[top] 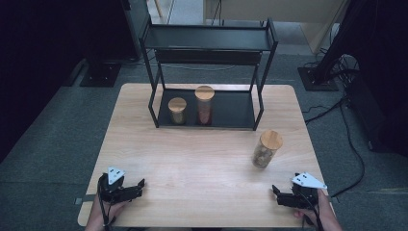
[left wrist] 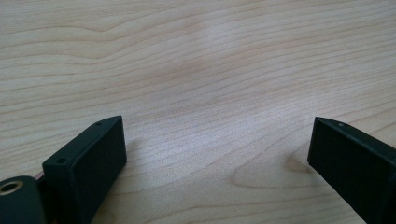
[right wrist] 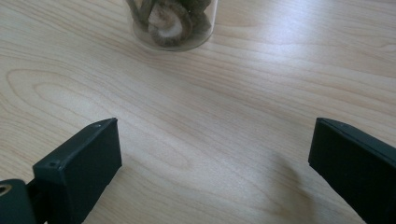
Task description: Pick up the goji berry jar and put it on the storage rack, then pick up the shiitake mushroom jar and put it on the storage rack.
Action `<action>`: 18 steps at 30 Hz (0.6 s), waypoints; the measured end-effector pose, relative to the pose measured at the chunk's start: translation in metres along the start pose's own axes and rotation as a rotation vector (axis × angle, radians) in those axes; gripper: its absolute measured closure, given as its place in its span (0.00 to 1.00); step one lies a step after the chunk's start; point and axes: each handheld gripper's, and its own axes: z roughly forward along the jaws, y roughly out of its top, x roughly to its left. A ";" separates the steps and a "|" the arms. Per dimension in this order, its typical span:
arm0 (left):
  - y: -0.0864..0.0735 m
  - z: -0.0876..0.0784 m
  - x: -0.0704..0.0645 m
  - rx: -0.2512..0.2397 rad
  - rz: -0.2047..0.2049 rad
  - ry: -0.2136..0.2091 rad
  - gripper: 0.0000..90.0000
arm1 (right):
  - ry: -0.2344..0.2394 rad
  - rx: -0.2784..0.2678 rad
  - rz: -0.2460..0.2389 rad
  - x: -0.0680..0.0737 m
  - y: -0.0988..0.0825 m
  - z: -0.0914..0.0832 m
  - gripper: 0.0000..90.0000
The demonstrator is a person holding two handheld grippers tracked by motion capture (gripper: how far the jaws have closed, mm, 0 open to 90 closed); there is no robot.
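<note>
Wooden table, light grain. Black two-tier rack at the far edge; on its lower shelf a short jar just beside a taller jar. Cork-lidded glass jar of dried slices stands upright on the right half of the table, ahead of the right gripper, apart from it. Right gripper jaws wide apart, empty. Left gripper at the near left corner, jaws also apart over bare wood.

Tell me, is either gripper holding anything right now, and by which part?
Nothing is held. The left gripper and right gripper both sit open over bare table; the jar stands untouched ahead of the right gripper.
</note>
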 end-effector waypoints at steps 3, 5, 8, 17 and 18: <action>0.000 0.000 0.000 0.000 -0.005 0.001 0.05 | 0.000 -0.003 0.005 -0.002 -0.001 -0.001 0.02; 0.000 0.000 0.000 0.000 -0.001 -0.001 0.05 | -0.002 0.000 0.004 -0.003 -0.002 -0.002 0.02; 0.000 0.000 0.000 0.000 0.001 0.000 0.05 | 0.008 0.002 -0.004 -0.001 -0.002 -0.002 0.05; 0.000 0.000 0.000 0.000 0.005 -0.007 0.05 | 0.028 0.018 0.013 -0.004 -0.002 -0.001 0.05; 0.000 0.000 0.000 0.000 0.005 -0.007 0.05 | 0.025 0.020 0.011 -0.004 -0.001 0.000 0.05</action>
